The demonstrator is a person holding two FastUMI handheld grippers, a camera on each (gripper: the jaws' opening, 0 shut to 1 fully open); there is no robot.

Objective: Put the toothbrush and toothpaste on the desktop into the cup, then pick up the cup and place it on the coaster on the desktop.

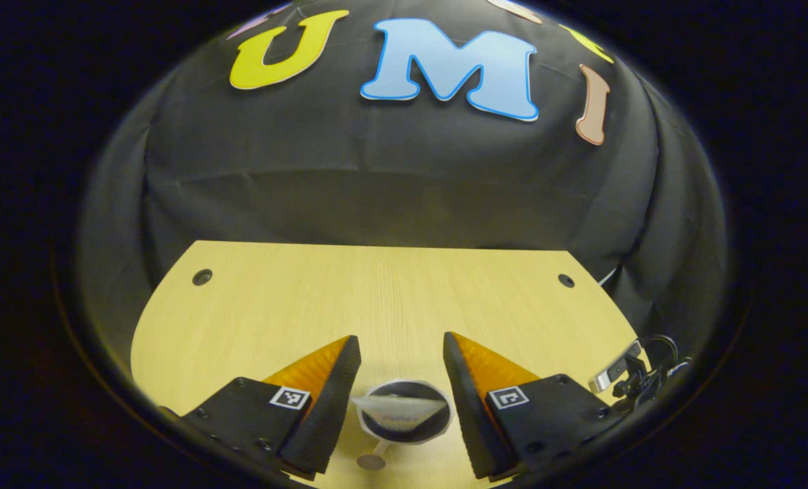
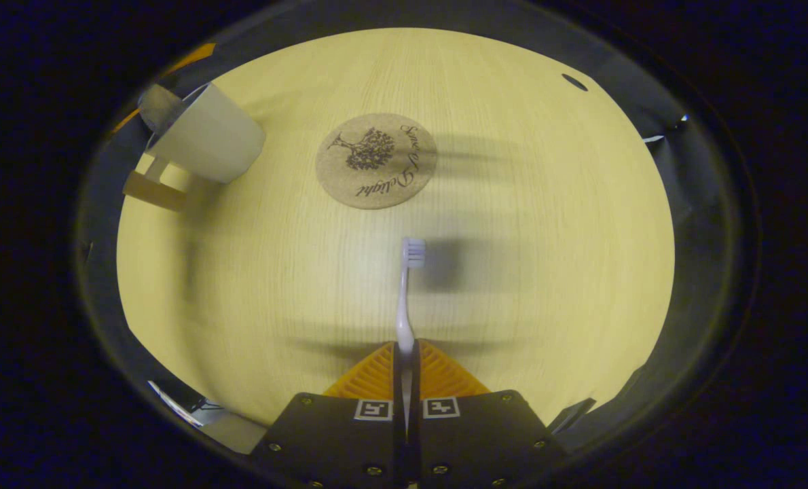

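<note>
two grippers in play. on the coaster point(image 2: 375, 161) we read cursive writing beside a tree print, though the words stay unclear to us. around the coaster the desktop point(image 2: 546, 272) lies open and bare toward its right edge. nearer us than the coaster, the right gripper point(image 2: 406, 353) is clamped tight on the toothbrush point(image 2: 405, 299), bristle head pointing at the coaster. left of the coaster stands the cup point(image 2: 207, 136). in the left gripper view, we see the left gripper point(image 1: 401, 363) spread wide above the cup point(image 1: 404, 411), with the toothpaste point(image 1: 398, 407) inside it.
</note>
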